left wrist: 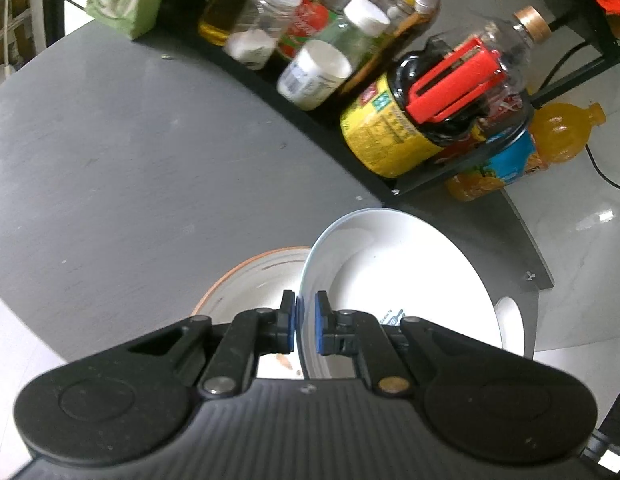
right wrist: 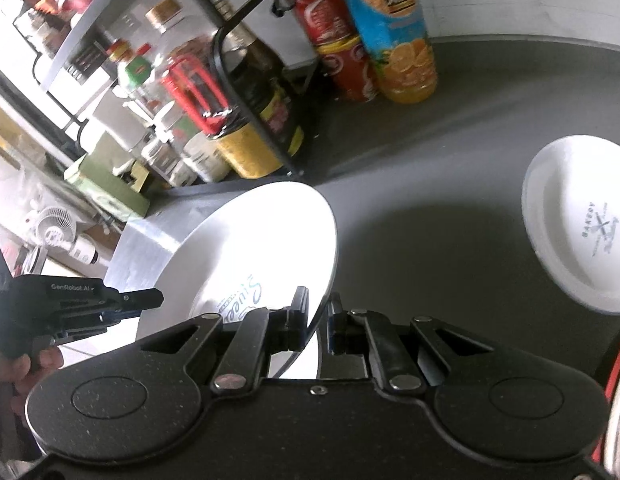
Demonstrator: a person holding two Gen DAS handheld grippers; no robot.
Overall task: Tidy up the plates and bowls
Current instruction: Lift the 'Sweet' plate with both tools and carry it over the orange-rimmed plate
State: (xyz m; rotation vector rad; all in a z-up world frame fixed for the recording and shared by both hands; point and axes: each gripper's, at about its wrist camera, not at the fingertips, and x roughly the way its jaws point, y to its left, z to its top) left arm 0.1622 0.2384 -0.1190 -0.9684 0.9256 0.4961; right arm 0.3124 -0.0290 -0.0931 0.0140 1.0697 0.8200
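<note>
In the left wrist view, the left gripper (left wrist: 305, 322) has its two blue-padded fingers closed down on the near rim of a white plate (left wrist: 402, 276), which is tipped up on edge with its hollow face turned to the right. Just behind it on the left lies a second plate with an orange rim (left wrist: 246, 276), resting on the grey table (left wrist: 130, 168). A smaller white dish (left wrist: 510, 328) peeks out beyond the held plate on the right, near the table's edge. Further back, a black rack (left wrist: 350, 128) holds a crowd of bottles and jars, among them a yellow-labelled jar (left wrist: 386, 136) with a red plastic tool (left wrist: 454, 84) stuck into it, and an orange juice bottle (left wrist: 550, 140) stands just past the rack's end. In the right wrist view, the right gripper (right wrist: 318, 320) has its fingers set on either side of the near rim of the same large white plate (right wrist: 270, 252), which stands tilted with blue lettering on its face; the fingers are narrowly apart and whether they press the rim cannot be told. The left gripper (right wrist: 146, 298) reaches in from the left, held by a hand (right wrist: 26, 372). A small white dish with printed lettering (right wrist: 582, 224) lies flat on the table well to the right, apart from the plate. Behind stand the juice bottle (right wrist: 394, 32), a red can (right wrist: 338, 40) and the packed rack (right wrist: 246, 92).
</note>
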